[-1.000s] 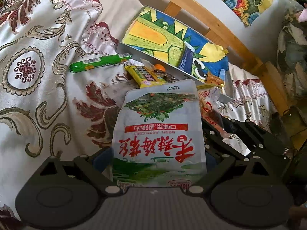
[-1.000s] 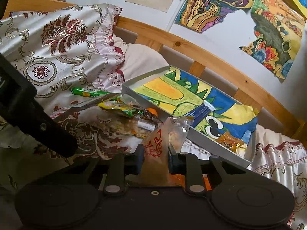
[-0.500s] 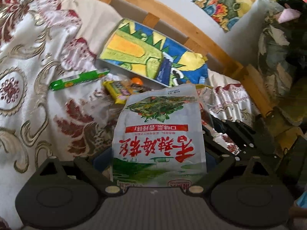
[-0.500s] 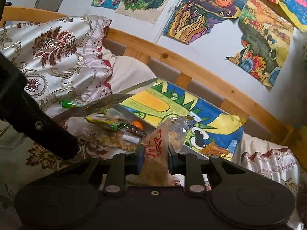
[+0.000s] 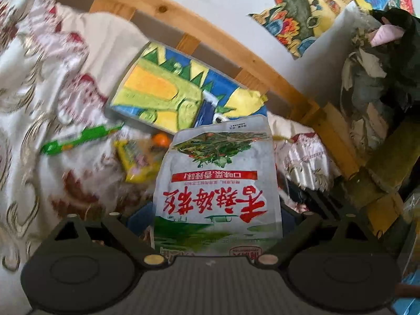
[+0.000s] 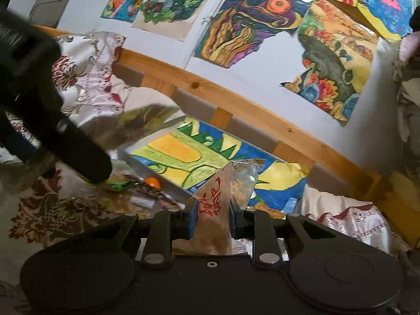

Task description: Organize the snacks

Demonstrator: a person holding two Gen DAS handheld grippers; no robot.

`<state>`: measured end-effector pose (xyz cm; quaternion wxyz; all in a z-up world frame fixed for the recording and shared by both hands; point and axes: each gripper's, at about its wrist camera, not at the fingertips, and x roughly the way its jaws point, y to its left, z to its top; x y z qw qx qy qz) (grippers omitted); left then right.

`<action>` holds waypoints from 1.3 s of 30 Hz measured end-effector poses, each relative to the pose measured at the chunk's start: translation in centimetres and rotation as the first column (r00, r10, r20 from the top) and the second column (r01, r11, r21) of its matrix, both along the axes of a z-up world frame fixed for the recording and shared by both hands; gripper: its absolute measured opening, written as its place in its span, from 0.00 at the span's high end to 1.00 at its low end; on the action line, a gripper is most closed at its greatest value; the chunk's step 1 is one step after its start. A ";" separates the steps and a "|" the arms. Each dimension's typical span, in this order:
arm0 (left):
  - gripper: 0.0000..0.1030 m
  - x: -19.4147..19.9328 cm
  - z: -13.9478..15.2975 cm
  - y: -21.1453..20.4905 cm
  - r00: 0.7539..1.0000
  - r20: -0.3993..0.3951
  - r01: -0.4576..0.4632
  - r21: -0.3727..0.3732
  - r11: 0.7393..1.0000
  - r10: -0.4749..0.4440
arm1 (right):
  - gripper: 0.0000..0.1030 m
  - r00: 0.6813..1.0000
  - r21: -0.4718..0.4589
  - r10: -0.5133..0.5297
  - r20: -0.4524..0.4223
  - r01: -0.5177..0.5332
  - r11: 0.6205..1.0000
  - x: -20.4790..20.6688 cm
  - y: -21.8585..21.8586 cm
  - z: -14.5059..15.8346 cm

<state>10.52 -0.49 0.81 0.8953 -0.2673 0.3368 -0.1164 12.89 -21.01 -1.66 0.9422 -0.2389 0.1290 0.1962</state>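
Observation:
My left gripper [image 5: 214, 215] is shut on a white and green snack bag [image 5: 218, 181] with red characters, held upside down above the bed. My right gripper [image 6: 213, 218] is shut on a clear packet [image 6: 219, 202] with red lettering and brown contents. Beyond both lies a shallow box [image 5: 162, 97] [image 6: 181, 155] lined with a green crocodile drawing, with a blue packet [image 5: 204, 113] inside it. In front of the box lie a green stick snack [image 5: 78, 139], a yellow packet [image 5: 136, 162] and a small orange item [image 6: 153, 182]. The left gripper's black body [image 6: 52, 120] crosses the left of the right wrist view.
A wooden headboard [image 6: 262, 110] runs behind the box, with coloured drawings [image 6: 249, 26] on the wall above. A patterned satin cover [image 5: 39, 78] lies to the left. A heap of clothes [image 5: 380, 78] stands at the right.
Both grippers have risen and tipped upward with their packets still held. More wall and drawings show in both views, and the box now sits lower in the right wrist view.

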 end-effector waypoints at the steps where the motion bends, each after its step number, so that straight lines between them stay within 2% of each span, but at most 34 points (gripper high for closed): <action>1: 0.07 0.5 0.4 -0.2 1.000 0.010 0.005 0.008 1.000 -0.005 | 0.75 1.000 0.003 -0.006 0.004 0.006 1.000 0.2 -0.2 0.1; 6: 0.07 3.5 2.3 -1.3 0.998 0.057 0.006 0.037 0.999 -0.008 | 0.75 0.999 0.000 -0.026 0.046 0.026 1.000 1.5 -1.1 0.6; 11: 0.07 7.2 4.3 -2.6 0.993 0.109 -0.058 0.150 0.987 0.042 | 0.75 0.995 0.002 -0.034 0.098 0.034 0.999 4.0 -1.5 0.8; 17: 0.07 12.3 5.2 -3.8 0.988 0.131 -0.107 0.204 0.973 0.082 | 0.75 0.993 0.029 -0.042 0.108 0.039 0.999 7.9 -2.3 0.0; 24: 0.07 17.7 3.0 -4.5 0.988 0.109 -0.138 0.256 0.957 0.113 | 0.75 0.993 0.082 -0.040 0.113 0.031 0.996 12.2 -2.6 -1.2; 33: 0.07 21.9 -1.0 -4.9 0.986 0.038 -0.167 0.298 0.940 0.163 | 0.75 0.999 0.207 -0.041 -0.019 0.044 0.977 16.0 -4.1 -2.2; 39: 0.07 23.1 -2.8 -5.1 0.985 0.006 -0.167 0.320 0.933 0.175 | 0.75 0.996 0.226 -0.048 -0.074 0.064 0.972 16.9 -4.3 -3.1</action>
